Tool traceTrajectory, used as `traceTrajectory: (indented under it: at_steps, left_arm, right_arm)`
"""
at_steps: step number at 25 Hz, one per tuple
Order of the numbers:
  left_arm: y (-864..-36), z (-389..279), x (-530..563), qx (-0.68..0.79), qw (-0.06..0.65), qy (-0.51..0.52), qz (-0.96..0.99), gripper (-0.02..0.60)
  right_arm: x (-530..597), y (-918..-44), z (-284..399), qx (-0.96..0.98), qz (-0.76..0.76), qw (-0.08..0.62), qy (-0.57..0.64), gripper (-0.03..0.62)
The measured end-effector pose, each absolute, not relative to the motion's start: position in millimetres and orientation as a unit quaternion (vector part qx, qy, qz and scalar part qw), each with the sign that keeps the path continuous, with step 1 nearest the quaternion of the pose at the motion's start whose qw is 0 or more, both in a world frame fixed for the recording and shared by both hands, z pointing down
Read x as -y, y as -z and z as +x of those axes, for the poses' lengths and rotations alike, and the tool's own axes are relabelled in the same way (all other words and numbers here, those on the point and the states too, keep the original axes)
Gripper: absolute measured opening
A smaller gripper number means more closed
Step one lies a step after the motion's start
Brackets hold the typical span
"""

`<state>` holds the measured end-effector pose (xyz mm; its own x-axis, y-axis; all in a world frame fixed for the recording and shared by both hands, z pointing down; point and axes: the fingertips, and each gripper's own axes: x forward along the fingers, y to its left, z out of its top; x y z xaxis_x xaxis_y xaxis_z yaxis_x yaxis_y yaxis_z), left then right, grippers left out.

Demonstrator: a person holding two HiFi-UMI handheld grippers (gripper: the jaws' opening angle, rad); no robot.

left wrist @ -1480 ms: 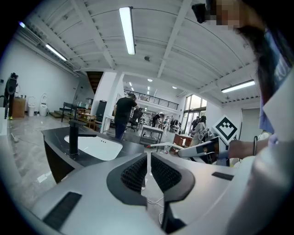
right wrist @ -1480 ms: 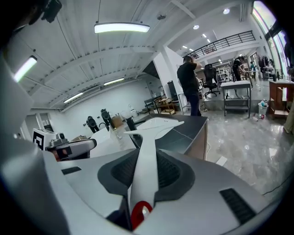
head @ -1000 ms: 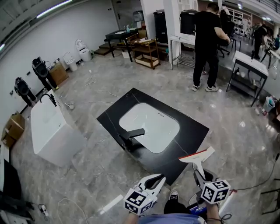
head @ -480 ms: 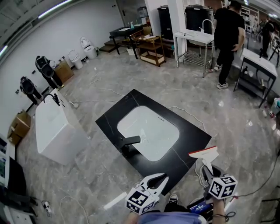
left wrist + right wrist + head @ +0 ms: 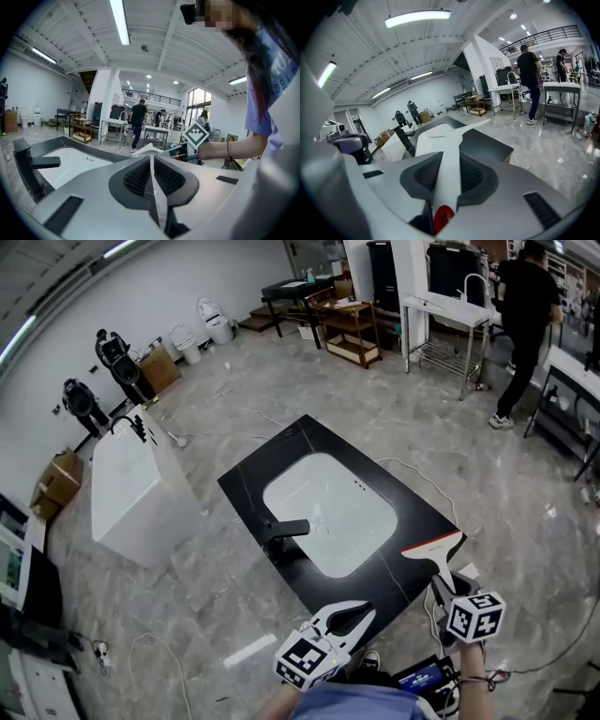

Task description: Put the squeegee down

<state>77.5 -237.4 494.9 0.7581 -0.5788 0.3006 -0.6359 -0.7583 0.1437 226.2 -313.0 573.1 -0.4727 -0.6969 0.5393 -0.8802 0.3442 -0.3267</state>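
Observation:
The squeegee is white with a red-edged blade. My right gripper is shut on its handle and holds the blade over the near right edge of the black countertop. In the right gripper view the white handle runs between the pads, and the blade points at the white sink basin. My left gripper hovers at the countertop's near edge. Its jaws are shut with nothing between them.
A black faucet stands at the basin's near left side. A white block-shaped unit sits to the left on the marble floor. Cables trail across the floor. A person in black stands by metal tables at the back right. A dark device lies at my feet.
My right gripper has carried the squeegee forward and lower over the countertop's right edge. The left gripper has shifted right. The person in black has walked off to the right.

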Motion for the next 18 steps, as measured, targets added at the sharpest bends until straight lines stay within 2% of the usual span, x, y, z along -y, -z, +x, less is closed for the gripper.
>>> traceTrajectory:
  at_steps: [18]
  left_arm:
    - [-484.0,79.1,295.4,0.289,0.113,-0.104,0.945,0.037]
  right_arm:
    - [378.9,-631.8,190.4,0.803,0.443,0.216,-0.334,0.091]
